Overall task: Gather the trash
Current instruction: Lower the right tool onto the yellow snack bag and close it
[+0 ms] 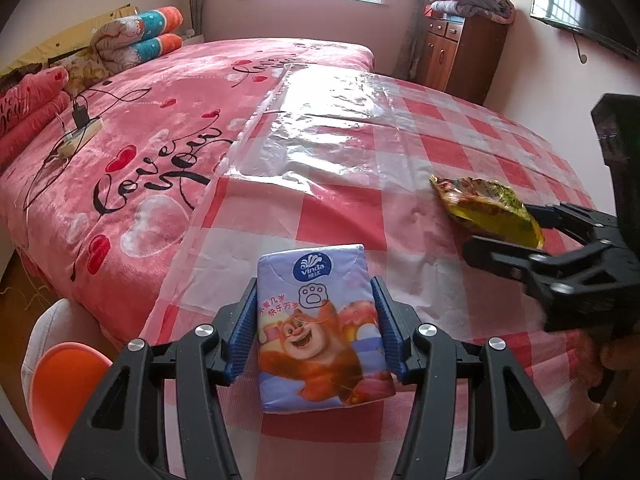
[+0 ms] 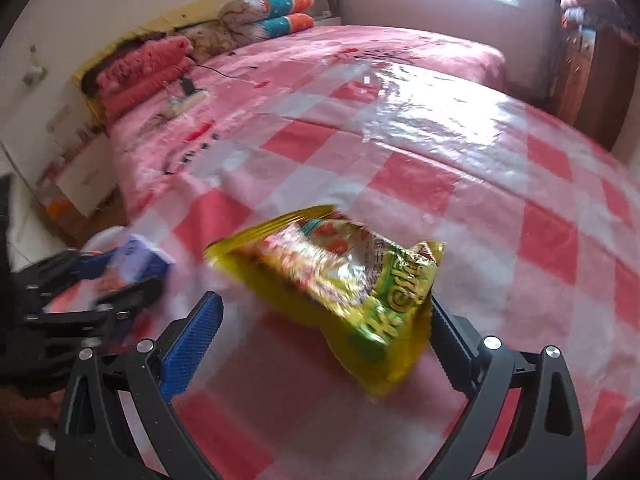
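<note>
From the left wrist, the left gripper (image 1: 316, 332) gripped a tissue pack (image 1: 320, 332) between its blue pads, jaws about half spread, above the near edge of the checked cloth (image 1: 460, 148) on the bed (image 1: 168, 120). To the right, the right gripper (image 1: 508, 226) reached around a yellow snack wrapper (image 1: 488, 208).

From the right wrist, the right gripper (image 2: 324, 320) stood wide; the snack wrapper (image 2: 348, 280) lay between its jaws, against the right pad, clear of the left one. The left gripper (image 2: 120, 276) with its tissue pack (image 2: 136, 260) showed at far left.
</note>
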A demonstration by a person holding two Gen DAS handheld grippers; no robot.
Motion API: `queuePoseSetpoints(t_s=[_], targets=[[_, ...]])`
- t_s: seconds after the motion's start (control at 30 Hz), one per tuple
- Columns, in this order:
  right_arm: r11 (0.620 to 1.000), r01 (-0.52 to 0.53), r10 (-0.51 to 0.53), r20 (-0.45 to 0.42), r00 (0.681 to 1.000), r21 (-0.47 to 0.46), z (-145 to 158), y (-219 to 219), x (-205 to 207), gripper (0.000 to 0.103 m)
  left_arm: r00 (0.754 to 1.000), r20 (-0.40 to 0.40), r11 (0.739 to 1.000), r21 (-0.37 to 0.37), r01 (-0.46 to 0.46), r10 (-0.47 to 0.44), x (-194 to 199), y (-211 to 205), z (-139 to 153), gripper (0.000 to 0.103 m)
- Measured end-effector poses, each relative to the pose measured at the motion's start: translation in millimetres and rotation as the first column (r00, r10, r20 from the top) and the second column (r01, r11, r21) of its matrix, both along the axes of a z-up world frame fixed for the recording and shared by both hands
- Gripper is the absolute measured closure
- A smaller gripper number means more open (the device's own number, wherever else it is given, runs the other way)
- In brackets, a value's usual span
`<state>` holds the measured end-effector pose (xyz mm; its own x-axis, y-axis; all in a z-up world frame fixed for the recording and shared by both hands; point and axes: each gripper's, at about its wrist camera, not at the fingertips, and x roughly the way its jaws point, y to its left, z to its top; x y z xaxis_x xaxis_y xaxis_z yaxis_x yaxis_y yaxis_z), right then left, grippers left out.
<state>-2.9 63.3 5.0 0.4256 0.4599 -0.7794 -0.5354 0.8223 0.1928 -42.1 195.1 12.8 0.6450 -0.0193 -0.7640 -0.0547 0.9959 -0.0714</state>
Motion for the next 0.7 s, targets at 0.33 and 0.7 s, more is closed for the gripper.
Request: queuePoseSetpoints(t_s=[0.33, 0.7], targets=[[1.000, 0.015, -0.012, 0.123, 0.992, -0.019, 28.3, -2.7, 1.3, 0.007, 1.000, 0.015, 1.000, 0.022, 0.004, -0.004, -2.7, -3.4, -1.5, 0.048], [0.991, -0.097, 0.104, 0.073, 0.992, -0.097, -4.9, 21.4, 20.6, 0.007, 1.000, 0.019, 0.999, 0.046, 0.010, -0.011, -4.2, -7.0, -2.2, 0.048]])
